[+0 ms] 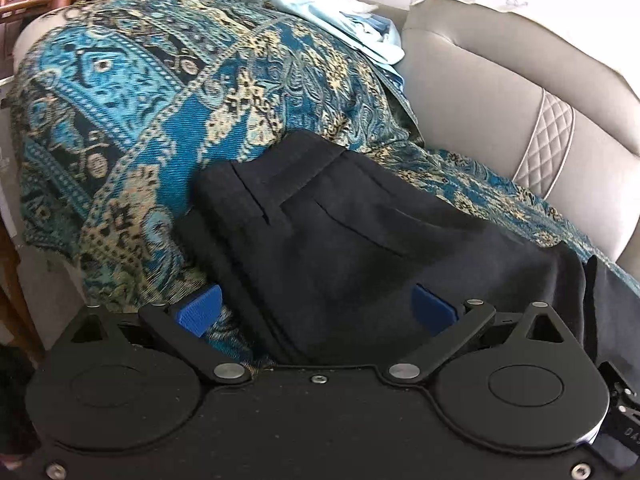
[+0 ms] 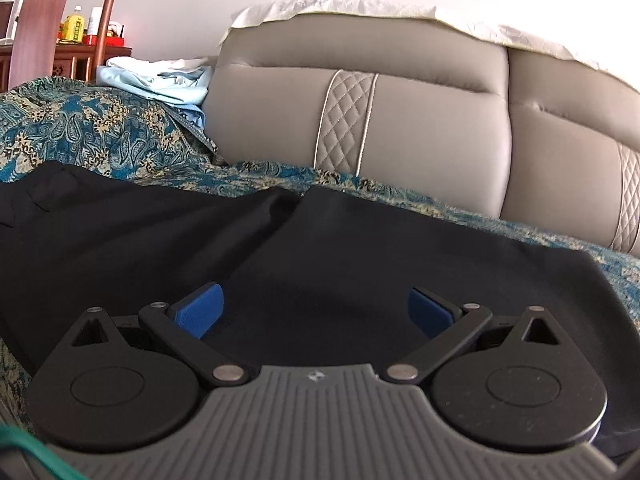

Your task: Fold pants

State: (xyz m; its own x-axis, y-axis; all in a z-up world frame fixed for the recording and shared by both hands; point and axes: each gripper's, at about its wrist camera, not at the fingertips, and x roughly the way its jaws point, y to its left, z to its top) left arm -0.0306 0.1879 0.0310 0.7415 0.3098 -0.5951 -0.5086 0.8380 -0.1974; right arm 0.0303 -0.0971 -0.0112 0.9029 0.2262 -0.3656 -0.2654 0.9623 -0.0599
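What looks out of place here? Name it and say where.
Little stands out. The black fabric pants lie rumpled on the teal paisley throw, with a ridge where the legs meet. Pale blue folded clothes sit on the throw by the grey sofa backrest.

Bright daylight, blown-out white upper right corners, strong fisheye bending at edges, mild softness

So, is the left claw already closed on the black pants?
No, the left claw is open, its blue pads wide apart over the black pants, gripping nothing.
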